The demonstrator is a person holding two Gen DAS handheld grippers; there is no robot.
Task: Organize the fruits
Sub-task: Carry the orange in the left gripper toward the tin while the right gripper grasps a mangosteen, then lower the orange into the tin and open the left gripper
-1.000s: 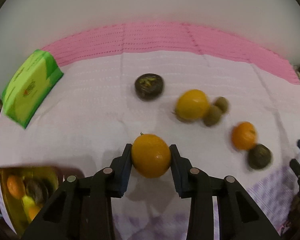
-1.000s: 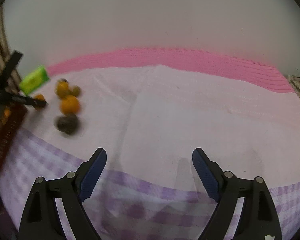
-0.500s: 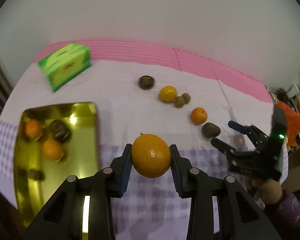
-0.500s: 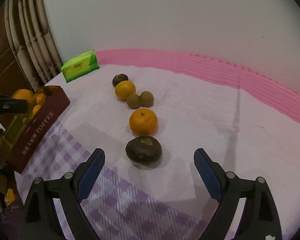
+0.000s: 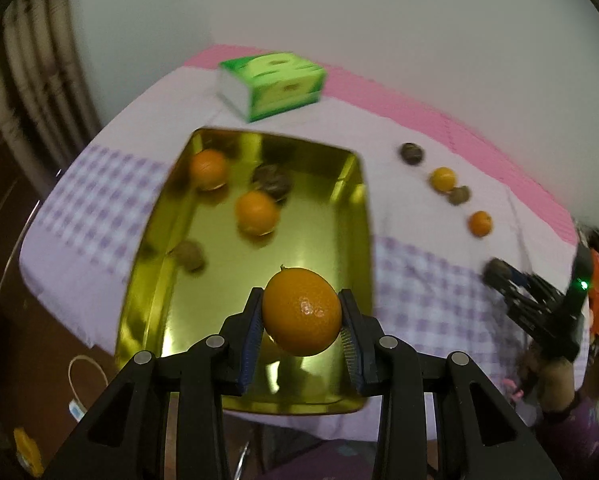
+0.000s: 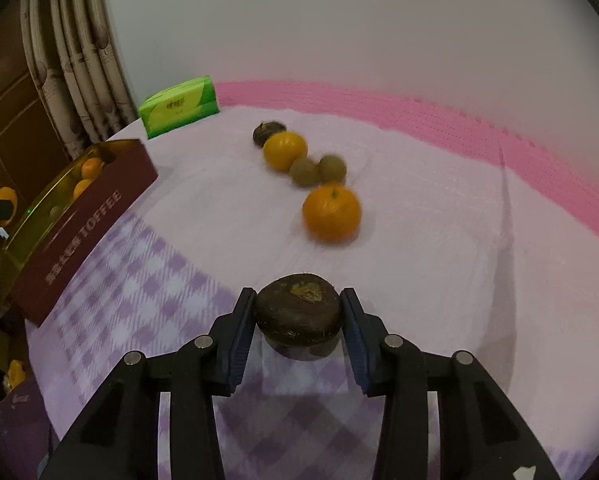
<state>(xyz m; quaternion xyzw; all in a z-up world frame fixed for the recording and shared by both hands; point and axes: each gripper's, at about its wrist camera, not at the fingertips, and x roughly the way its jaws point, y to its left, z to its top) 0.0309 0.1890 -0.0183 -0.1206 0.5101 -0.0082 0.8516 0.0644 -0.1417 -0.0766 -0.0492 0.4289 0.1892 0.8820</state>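
My left gripper is shut on an orange and holds it above the near end of the gold tin box. The box holds two oranges and dark fruits. My right gripper is shut on a dark brown fruit that rests on the tablecloth. Beyond it lie an orange, two small green-brown fruits, a yellow-orange fruit and another dark fruit. The right gripper also shows in the left wrist view.
A green tissue box stands at the back of the table, behind the tin; it also shows in the right wrist view. The tin's red-brown outer wall is at the left. Curtains hang left. The table edge is near.
My left gripper carried the orange leftward from the cloth to above the tin. My right gripper moved up to the dark brown fruit and shut on it.
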